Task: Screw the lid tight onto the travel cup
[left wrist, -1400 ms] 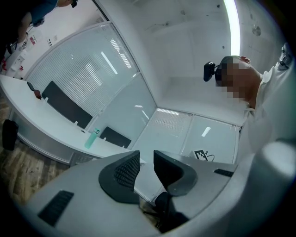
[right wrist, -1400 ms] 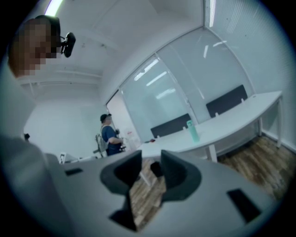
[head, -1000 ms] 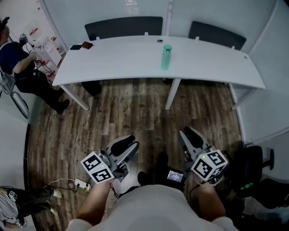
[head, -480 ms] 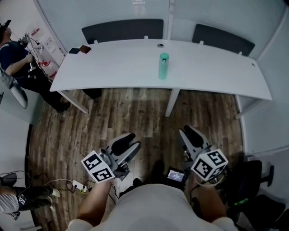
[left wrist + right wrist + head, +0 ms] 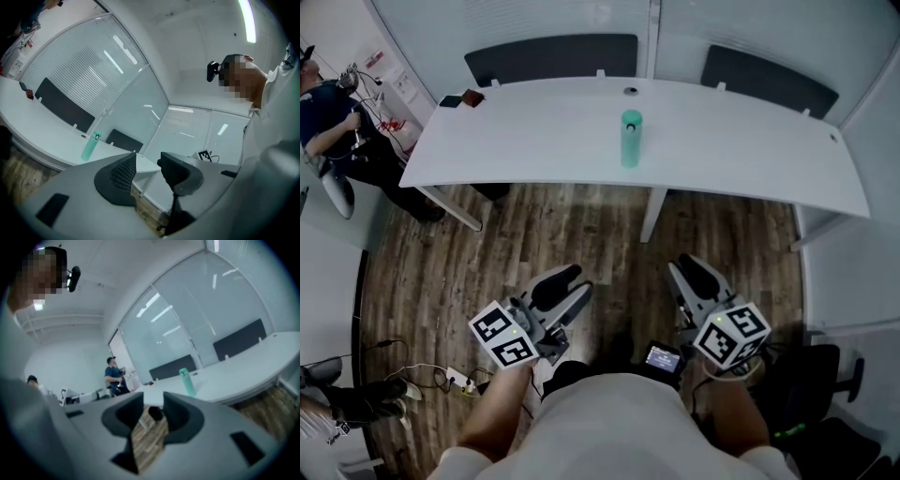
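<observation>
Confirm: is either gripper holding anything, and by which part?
Nothing. Left gripper, jaws just opened wider, and right gripper are empty; the travel cup stands on the table.

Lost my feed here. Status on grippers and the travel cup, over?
Left gripper empty, jaws just opened wider; right gripper open, empty. Travel cup upright on table, untouched, well ahead. Only bare floor between.

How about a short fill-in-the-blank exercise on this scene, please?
The travel cup stands ____ on the white table.
The left gripper and the right gripper both hold ____.
Both grippers hover over the wooden ____.
Missing words: upright; nothing; floor.
</observation>
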A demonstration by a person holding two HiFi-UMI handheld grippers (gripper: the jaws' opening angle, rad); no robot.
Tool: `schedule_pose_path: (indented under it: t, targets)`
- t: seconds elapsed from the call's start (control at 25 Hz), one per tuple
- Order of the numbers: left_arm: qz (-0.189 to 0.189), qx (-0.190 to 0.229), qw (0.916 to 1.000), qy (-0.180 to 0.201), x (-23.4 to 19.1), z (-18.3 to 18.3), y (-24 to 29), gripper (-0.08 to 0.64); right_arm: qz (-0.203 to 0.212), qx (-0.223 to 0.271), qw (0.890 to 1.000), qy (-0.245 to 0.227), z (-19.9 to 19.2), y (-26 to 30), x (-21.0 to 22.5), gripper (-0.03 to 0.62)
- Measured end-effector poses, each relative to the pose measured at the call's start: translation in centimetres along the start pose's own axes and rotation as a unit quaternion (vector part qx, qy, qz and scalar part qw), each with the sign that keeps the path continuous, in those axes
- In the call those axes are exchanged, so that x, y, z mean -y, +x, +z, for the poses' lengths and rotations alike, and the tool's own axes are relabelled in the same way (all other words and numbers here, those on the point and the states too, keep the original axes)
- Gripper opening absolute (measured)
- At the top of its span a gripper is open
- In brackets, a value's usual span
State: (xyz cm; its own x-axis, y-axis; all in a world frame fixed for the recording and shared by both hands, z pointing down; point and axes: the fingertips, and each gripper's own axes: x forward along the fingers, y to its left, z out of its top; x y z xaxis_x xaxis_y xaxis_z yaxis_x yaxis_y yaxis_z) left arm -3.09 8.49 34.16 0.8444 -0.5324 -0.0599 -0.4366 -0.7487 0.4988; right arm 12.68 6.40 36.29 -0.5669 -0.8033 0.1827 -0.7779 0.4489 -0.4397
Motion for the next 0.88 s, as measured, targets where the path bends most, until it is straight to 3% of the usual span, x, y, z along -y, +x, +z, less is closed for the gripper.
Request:
schedule_pose_path:
  t: [0.52,0.88]
  targets:
    - [-0.001,-0.01,0.9999,0.0,-1.6,-0.1,3.4,0.17,-0.01,-0.001,1.0,0.008,0.6,0.6,3.1,0.123]
    - [-0.025,-0.02,0.9995,-0.001,-6.9,1.6,4.5,0.173,-0.031,0.003,1.0,0.004,1.2,5.7,3.6,0.123]
